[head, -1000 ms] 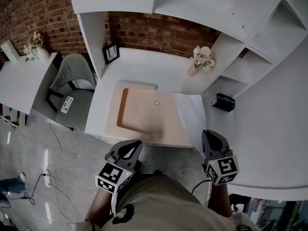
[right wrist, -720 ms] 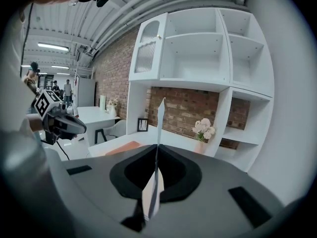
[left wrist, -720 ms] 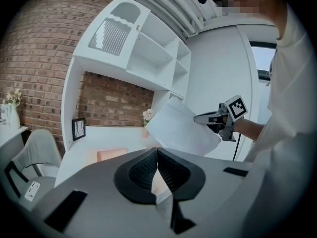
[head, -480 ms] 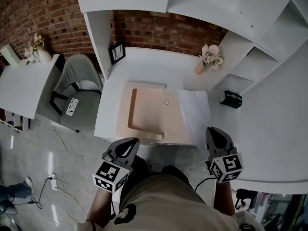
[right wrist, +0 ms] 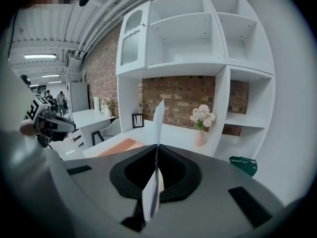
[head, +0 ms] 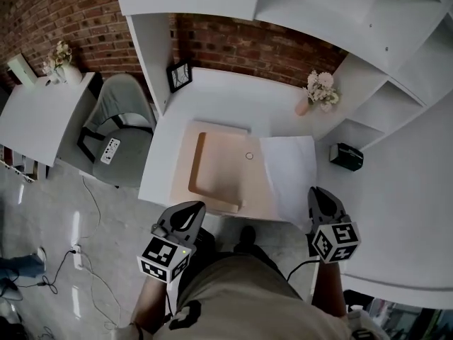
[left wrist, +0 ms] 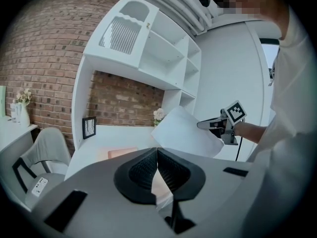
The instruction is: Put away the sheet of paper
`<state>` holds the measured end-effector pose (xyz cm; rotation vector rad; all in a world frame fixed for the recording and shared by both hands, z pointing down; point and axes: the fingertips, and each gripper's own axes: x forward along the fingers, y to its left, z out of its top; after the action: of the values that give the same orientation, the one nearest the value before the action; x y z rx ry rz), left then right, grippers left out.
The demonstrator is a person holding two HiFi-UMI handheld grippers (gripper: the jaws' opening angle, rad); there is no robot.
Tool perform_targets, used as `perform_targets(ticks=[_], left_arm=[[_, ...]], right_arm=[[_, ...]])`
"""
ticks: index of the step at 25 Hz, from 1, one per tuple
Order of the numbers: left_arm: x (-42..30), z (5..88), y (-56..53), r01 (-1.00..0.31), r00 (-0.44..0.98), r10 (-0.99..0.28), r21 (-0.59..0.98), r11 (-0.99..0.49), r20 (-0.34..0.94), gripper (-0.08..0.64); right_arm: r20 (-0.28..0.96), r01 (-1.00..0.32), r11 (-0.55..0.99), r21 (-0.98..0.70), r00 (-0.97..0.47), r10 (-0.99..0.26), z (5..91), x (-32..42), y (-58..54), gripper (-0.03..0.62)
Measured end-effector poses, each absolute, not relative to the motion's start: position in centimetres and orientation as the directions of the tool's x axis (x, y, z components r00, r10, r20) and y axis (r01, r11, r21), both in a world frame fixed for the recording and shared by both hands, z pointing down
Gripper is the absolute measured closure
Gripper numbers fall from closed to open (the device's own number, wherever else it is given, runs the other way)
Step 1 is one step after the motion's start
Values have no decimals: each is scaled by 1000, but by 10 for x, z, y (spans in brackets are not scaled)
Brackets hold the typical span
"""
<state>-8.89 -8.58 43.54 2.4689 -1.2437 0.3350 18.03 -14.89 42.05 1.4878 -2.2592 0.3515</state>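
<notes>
The white sheet of paper [head: 290,172] hangs over the right part of the white desk [head: 233,101], beside a beige shallow tray [head: 223,168]. My right gripper [head: 316,192] is shut on the sheet's near edge. In the right gripper view the sheet [right wrist: 157,128] stands edge-on between the closed jaws of that gripper [right wrist: 157,152]. The left gripper view shows the sheet [left wrist: 185,133] held up in the air by the right gripper [left wrist: 205,125]. My left gripper [head: 195,207] hovers before the desk's front edge. Its jaws [left wrist: 157,155] meet with nothing in them.
A framed picture [head: 180,76] and a vase of flowers [head: 318,91] stand at the back of the desk. A dark green box [head: 346,156] sits on the right counter. A grey chair [head: 117,129] and a side table [head: 42,115] stand to the left. White shelves rise above.
The right gripper has sunk a little and rolled, so more of the sheet's face shows from above. The left gripper has drifted slightly sideways. Both stay closed.
</notes>
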Motion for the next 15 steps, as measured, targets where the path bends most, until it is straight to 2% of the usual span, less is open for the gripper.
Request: perform_targets(ticks=[15], left_arm=[[-54,435,-114,-833,547,-740,169,-527,391,543]], right_arm=[[512,-930,362,-62,-341,-788,465,225,-196,565]])
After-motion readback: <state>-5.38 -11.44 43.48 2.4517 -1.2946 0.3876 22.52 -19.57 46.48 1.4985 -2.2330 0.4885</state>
